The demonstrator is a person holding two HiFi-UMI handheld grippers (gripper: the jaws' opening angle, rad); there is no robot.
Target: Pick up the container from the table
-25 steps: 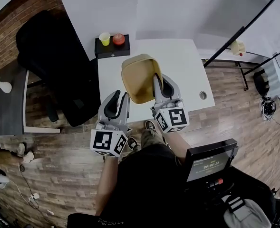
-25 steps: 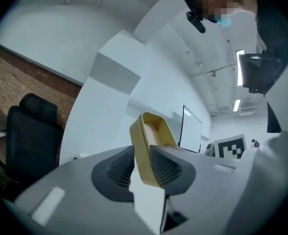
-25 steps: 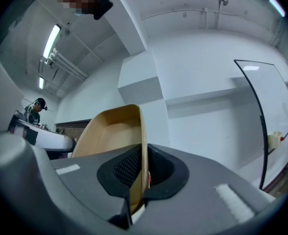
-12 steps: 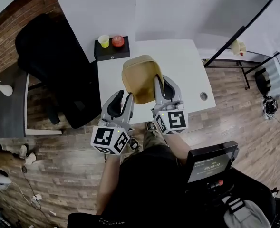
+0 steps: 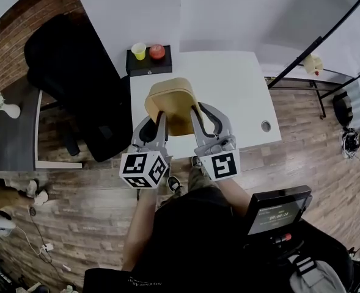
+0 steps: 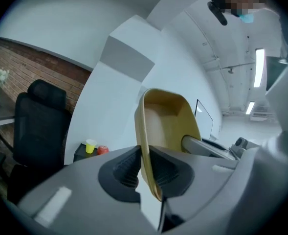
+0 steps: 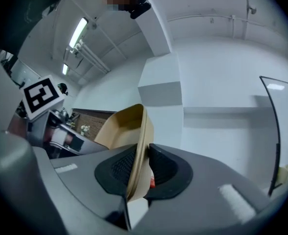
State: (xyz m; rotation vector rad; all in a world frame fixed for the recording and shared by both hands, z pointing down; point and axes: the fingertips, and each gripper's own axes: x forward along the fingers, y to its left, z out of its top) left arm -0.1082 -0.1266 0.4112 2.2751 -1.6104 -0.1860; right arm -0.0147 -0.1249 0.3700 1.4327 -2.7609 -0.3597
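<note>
The tan container (image 5: 170, 97) hangs tilted over the near part of the white table (image 5: 228, 84), between my two grippers. My left gripper (image 5: 156, 118) has just been closing. In the left gripper view its pads press on the container (image 6: 168, 121) rim, so the left gripper (image 6: 144, 163) is shut on it. My right gripper (image 5: 201, 110) has just been opening. In the right gripper view the container (image 7: 121, 126) wall stands slanted between the jaws of the right gripper (image 7: 140, 168), with a gap beside one pad.
A black box (image 5: 148, 66) at the table's far left corner carries a yellow cup (image 5: 139, 50) and a red object (image 5: 157, 51). A black office chair (image 5: 69, 84) stands left of the table. A whiteboard stand (image 5: 308, 60) is at the right, and the table has a cable hole (image 5: 265, 126).
The left gripper came up and to the right onto the container's near left rim and closed on it. The container swung a little left. The right gripper's jaws loosened.
</note>
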